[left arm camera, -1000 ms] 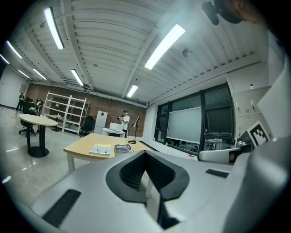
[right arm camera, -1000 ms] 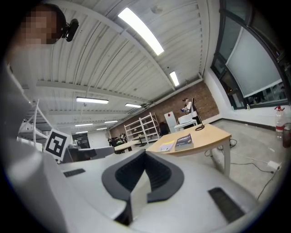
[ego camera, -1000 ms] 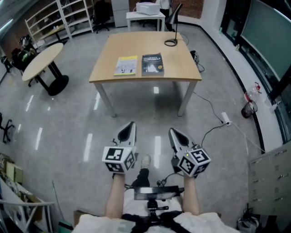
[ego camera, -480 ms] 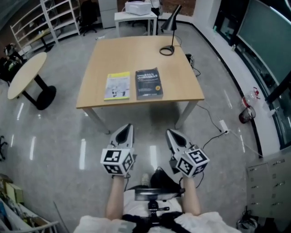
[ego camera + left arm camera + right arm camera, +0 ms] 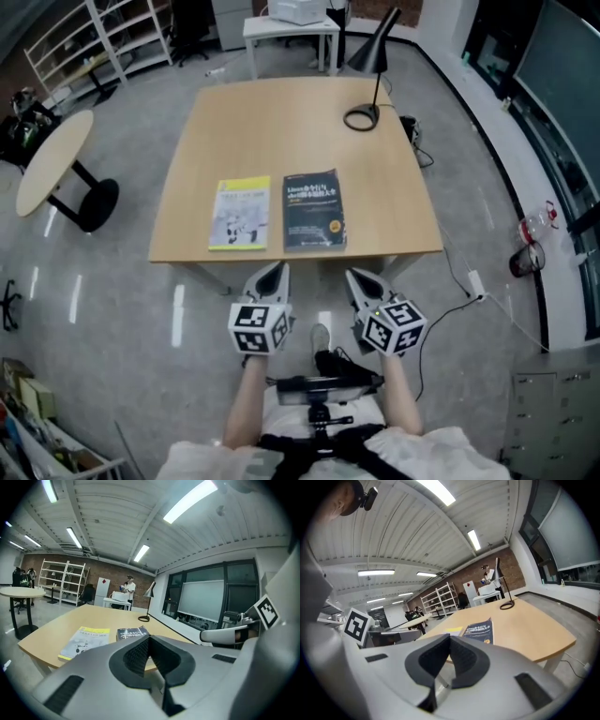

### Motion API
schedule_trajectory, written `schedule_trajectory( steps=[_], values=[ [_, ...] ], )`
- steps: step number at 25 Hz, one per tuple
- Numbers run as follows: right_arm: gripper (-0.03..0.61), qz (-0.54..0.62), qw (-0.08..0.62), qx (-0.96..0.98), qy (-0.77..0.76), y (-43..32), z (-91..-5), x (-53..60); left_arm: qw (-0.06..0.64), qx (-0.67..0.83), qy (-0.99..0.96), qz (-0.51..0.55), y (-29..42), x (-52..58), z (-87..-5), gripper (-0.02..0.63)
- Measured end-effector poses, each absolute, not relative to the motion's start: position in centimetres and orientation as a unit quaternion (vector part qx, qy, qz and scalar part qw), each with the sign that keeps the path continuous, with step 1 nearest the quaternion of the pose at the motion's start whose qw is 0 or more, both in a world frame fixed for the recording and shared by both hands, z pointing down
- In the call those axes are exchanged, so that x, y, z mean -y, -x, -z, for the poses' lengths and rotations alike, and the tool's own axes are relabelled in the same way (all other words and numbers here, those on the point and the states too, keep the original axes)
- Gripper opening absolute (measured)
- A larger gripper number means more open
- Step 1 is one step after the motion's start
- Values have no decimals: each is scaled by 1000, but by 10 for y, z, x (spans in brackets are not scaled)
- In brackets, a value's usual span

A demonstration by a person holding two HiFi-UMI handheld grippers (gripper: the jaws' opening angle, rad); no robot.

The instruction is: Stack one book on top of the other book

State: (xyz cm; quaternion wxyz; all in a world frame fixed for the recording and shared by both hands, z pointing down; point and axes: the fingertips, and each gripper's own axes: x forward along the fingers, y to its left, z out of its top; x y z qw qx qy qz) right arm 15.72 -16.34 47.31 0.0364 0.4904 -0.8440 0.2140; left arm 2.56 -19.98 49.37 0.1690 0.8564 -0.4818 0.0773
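The wooden table [image 5: 281,122] is standing just ahead of me, the yellow book [image 5: 240,214] and dark book [image 5: 313,210] lying side by side near its front edge, unstacked. I am holding my left gripper [image 5: 271,276] and right gripper [image 5: 360,279] closed and empty, so all the stacking is waiting.

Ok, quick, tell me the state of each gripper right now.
Left gripper: shut, nothing between its jaws.
Right gripper: shut, nothing between its jaws.
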Motion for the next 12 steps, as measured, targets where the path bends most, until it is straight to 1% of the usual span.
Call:
schedule_trajectory(
  steps=[5,8,12],
  values=[
    [-5,-243,71,852,-459,-160,-517,244,198,489,-843,-106,-45,269,-531,-6],
    [-5,-275,87,850,-441,-158,-547,281,211,483,-838,-144,-50,298,-555,-6],
    [-5,-297,139,831,-449,-163,-586,314,231,487,-824,-178,-51,329,-583,-6]
  ],
)
